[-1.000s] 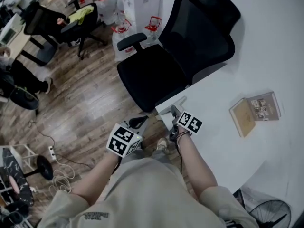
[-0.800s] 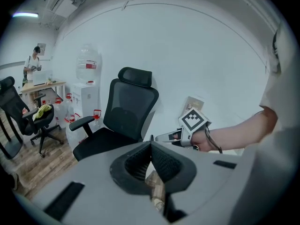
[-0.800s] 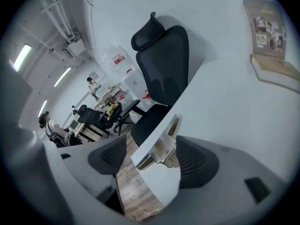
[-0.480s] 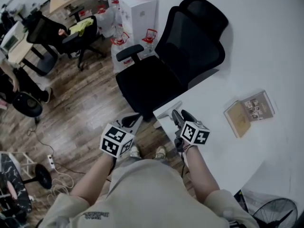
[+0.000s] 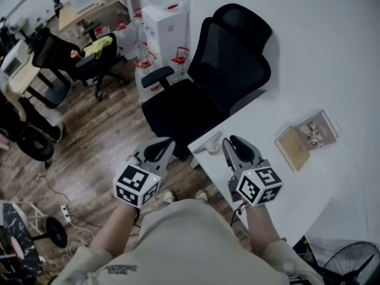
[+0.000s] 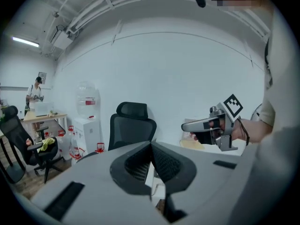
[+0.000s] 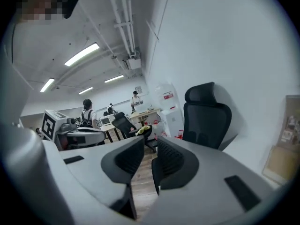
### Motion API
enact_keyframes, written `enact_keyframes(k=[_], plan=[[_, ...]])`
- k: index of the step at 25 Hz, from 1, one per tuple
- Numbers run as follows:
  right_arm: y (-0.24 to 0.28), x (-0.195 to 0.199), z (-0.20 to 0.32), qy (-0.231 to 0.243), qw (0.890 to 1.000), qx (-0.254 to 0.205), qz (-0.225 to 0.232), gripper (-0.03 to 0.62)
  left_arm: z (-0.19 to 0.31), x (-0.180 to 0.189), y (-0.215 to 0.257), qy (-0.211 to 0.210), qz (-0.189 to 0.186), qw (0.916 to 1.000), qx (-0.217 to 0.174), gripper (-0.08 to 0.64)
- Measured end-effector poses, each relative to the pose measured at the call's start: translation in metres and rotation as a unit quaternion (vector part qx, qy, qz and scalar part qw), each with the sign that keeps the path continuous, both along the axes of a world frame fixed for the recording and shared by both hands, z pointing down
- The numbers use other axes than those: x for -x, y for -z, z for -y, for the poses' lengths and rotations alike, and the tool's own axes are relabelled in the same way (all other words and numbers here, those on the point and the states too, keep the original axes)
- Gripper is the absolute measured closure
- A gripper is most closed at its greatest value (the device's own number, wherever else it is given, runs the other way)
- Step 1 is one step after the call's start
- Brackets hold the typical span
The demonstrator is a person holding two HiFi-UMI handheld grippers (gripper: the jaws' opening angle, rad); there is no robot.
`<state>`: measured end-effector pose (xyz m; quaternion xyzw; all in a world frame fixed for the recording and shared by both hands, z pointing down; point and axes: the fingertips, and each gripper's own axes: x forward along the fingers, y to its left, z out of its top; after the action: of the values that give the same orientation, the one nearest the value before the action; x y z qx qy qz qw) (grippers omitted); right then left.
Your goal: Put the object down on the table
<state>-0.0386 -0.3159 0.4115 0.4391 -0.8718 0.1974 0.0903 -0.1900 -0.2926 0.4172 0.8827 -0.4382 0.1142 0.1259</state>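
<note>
Left claw (image 5: 168,142) is sitting closed and empty. Right claw (image 5: 230,141) has just been closing, slightly apart, empty. Book (image 5: 306,138) is lying right of frame on desk (image 5: 332,70).

1 book (image 5: 306,138) lies on the table (image 5: 297,183), ahead and to your right. 1 chair (image 5: 202,100) stands at the table's near corner, with floor (image 5: 95,135) to its left.
</note>
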Motion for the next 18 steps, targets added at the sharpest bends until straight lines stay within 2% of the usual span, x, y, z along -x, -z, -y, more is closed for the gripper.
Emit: enact_keyframes(k=[4, 9, 14, 18], plan=[[0.039, 0.001, -0.014, 0.024, 0.999, -0.044, 0.019, 0.538, -0.003, -0.006, 0.034, -0.007, -0.013, 0.9994, -0.030, 0.540], [0.081, 0.002, -0.029, 0.054, 0.993, -0.087, 0.063, 0.567, -0.008, -0.011, 0.071, -0.014, -0.026, 0.9973, -0.067, 0.540], [0.113, 0.002, -0.043, 0.075, 0.987, -0.132, 0.047, 0.569, -0.008, -0.014, 0.079, -0.009, -0.033, 0.9964, -0.078, 0.540], [0.120, -0.003, -0.045, 0.072, 0.986, -0.144, 0.036, 0.569, -0.009, -0.016, 0.076, -0.007, -0.036, 0.9967, -0.072, 0.540]])
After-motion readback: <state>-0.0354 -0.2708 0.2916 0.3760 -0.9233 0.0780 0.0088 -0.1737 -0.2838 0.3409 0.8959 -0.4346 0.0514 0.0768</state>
